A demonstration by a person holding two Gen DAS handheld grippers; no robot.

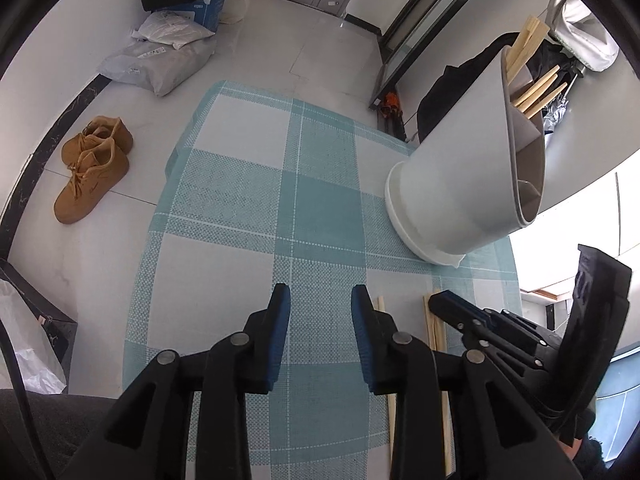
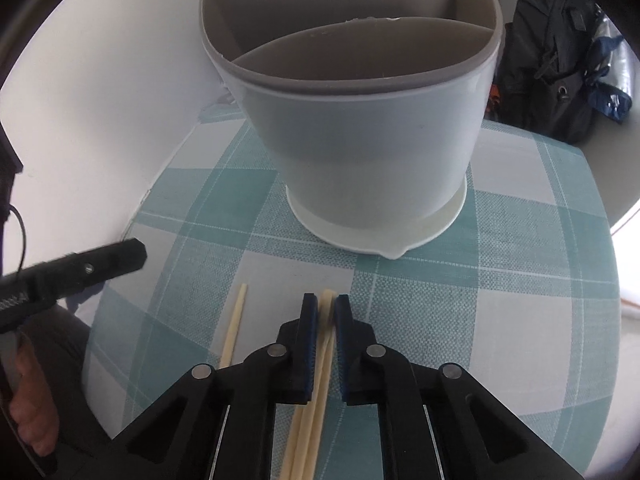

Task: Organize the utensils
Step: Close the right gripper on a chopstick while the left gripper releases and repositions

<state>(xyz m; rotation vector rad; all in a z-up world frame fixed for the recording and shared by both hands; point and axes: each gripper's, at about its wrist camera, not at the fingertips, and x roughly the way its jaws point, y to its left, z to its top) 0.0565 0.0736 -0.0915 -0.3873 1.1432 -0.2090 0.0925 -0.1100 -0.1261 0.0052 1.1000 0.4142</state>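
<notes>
Chopsticks (image 2: 325, 344) are lying on the checked cloth (image 2: 500, 280) over the counter, their near ends cut off below the right gripper (image 2: 324, 308), which is clamping a pair. One loose chopstick (image 2: 234, 324) is lying left of it. The left gripper (image 1: 320, 300) is hovering with jaws apart, nothing between. The divided holder (image 2: 360, 140) is standing farther back, more chopsticks poking out.

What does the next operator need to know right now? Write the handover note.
Right gripper: shut on a pair of chopsticks lying on the checked cloth, not lifted yet.
Left gripper: open, nothing between its fingers, over the cloth.
Holder: upright on the cloth; several chopsticks already stand in its far compartment, near compartments look empty.
One loose chopstick lies left of the right gripper.
Left to do: lift the gripped pair into the holder, then the loose one.
</notes>
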